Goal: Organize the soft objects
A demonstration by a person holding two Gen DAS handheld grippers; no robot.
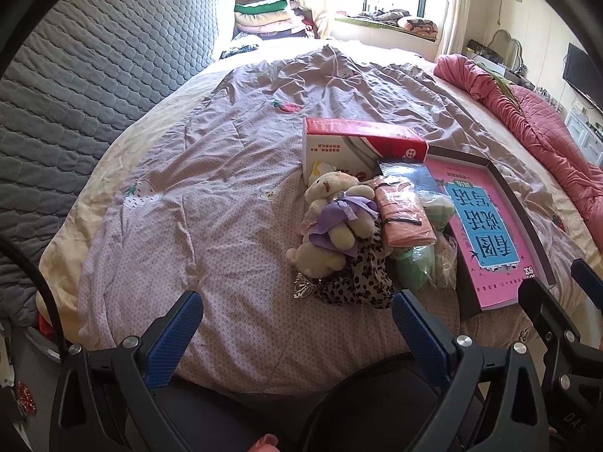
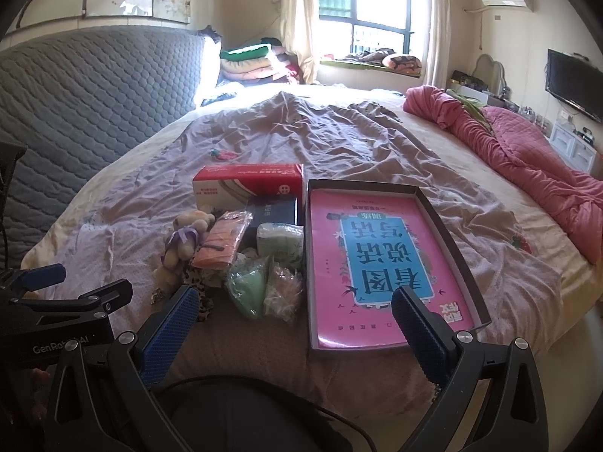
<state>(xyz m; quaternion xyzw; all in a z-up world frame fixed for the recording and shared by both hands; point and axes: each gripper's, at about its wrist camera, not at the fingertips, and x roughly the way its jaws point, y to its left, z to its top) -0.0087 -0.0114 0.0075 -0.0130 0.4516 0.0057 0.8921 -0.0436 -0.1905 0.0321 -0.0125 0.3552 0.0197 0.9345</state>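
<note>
A bedroom with a window (image 2: 361,3) on the far wall and a grey quilted headboard (image 1: 94,83) off to the left of both tongs. The bed (image 2: 339,143), under a wrinkled lilac cover, fills both views ahead of the tongs. A pink quilt (image 2: 527,158) lies bunched along the bed's far right side.

Straight ahead of the right tongs (image 2: 296,310), reaching to their right finger, sits an open tray (image 2: 448,233) with a pink book (image 2: 377,256) lying flat in it. A red-and-white box (image 2: 248,184) stands beyond the pile, just left of the tray's far corner, with a dark box (image 2: 273,214) touching its near side.

The soft things are heaped between the two tongs' lines of sight, ahead and right of the left tongs (image 1: 297,314), ahead and left of the right ones. In the heap: a cream bear (image 1: 335,222) in a purple dress, a leopard cloth (image 1: 361,278) under it, an orange packet (image 1: 405,214) leaning beside the bear, a green bag (image 2: 248,286), a pale bag (image 2: 282,293) touching it, and a tissue pack (image 2: 280,241) against the tray wall.

Both tongs are spread wide and hold nothing; the blue pads hover at the bed's near edge, short of the heap.
</note>
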